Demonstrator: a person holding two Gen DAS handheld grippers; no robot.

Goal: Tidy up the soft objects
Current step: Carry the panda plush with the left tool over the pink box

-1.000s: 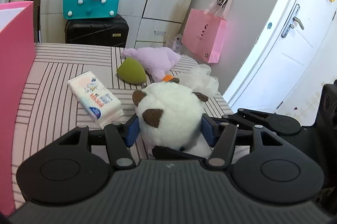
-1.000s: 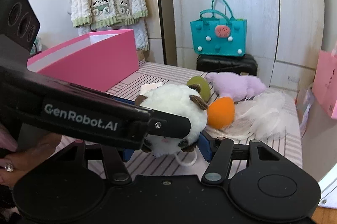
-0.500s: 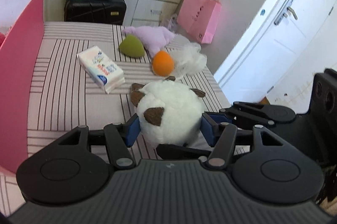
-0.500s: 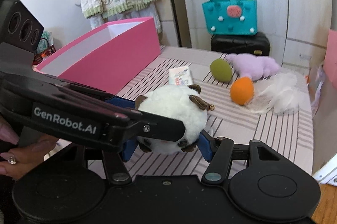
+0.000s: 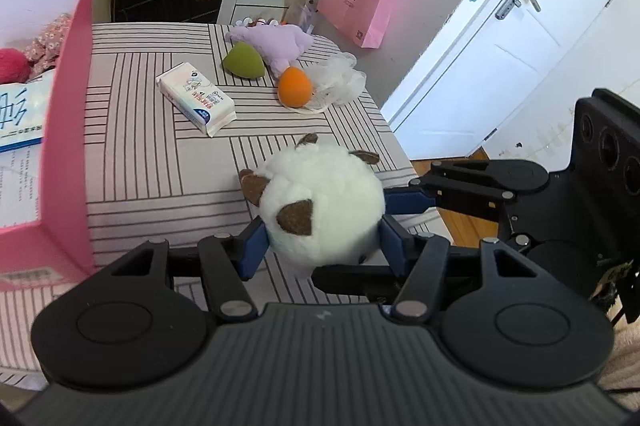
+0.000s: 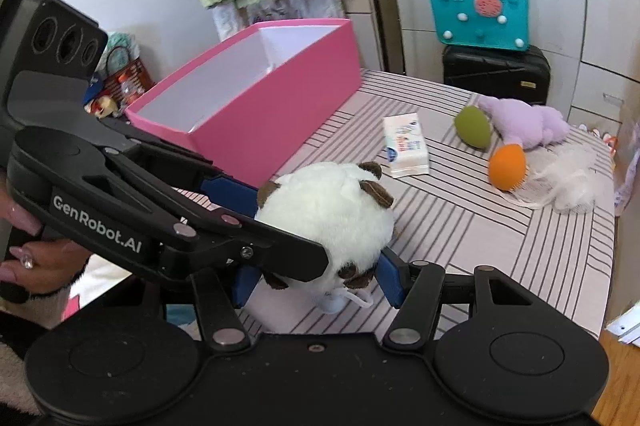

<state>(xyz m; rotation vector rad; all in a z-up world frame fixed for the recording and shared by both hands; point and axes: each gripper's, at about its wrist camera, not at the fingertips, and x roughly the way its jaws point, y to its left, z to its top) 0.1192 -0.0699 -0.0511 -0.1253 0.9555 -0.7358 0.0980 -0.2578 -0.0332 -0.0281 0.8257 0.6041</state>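
Both the left gripper (image 5: 322,238) and the right gripper (image 6: 316,278) clamp one round white plush toy (image 5: 320,205), brown-eared and fluffy, above the striped table (image 5: 140,145) just beside the pink box (image 6: 248,97). Some items already lie in the box; right of it remain the tissue pack (image 5: 195,97), green sponge (image 5: 244,65), orange sponge (image 5: 295,87), purple plush (image 5: 276,39) and white mesh puff (image 5: 340,77).

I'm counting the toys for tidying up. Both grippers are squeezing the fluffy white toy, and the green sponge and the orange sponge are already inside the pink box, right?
Not quite. Both sponges lie on the striped table beside the purple plush, not inside the pink box. The left wrist view shows the green sponge and orange sponge there. Both grippers do squeeze the fluffy white toy.
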